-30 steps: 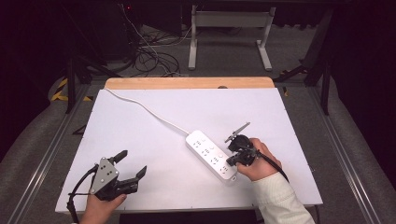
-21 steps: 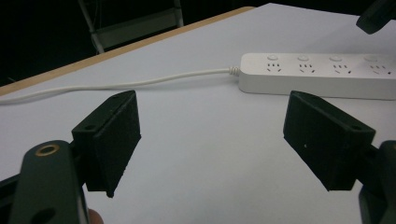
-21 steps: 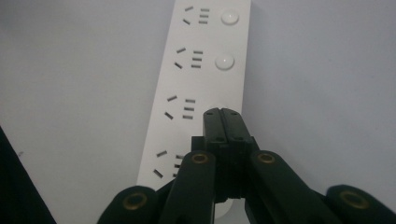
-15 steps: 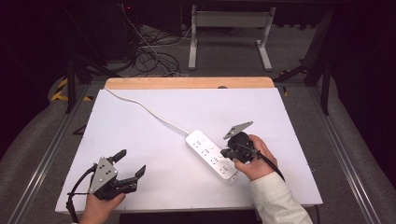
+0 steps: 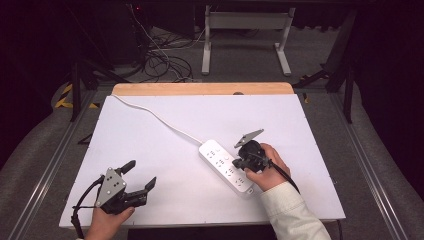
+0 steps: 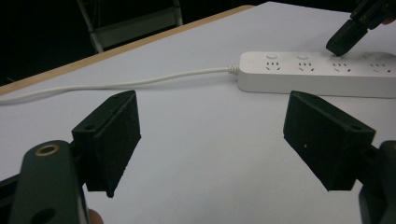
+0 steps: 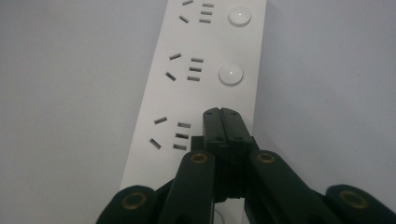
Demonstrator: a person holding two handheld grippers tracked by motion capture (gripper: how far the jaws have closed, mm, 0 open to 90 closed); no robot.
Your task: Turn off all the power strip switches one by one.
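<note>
Right claw (image 7: 222, 112) lowered onto power strip (image 7: 187, 93), jaws pressed together, left claw (image 6: 210, 140) spread.

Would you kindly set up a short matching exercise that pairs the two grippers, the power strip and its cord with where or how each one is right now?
Things:
1. left gripper
2. right gripper
3. power strip
4. cord

States:
A. lies flat near the middle of the table
B. jaws shut, tip over a round button
C. jaws wide apart, holding nothing
D. trails off toward the table's far left corner

Pairs: 1-C, 2-B, 3-A, 4-D
</note>
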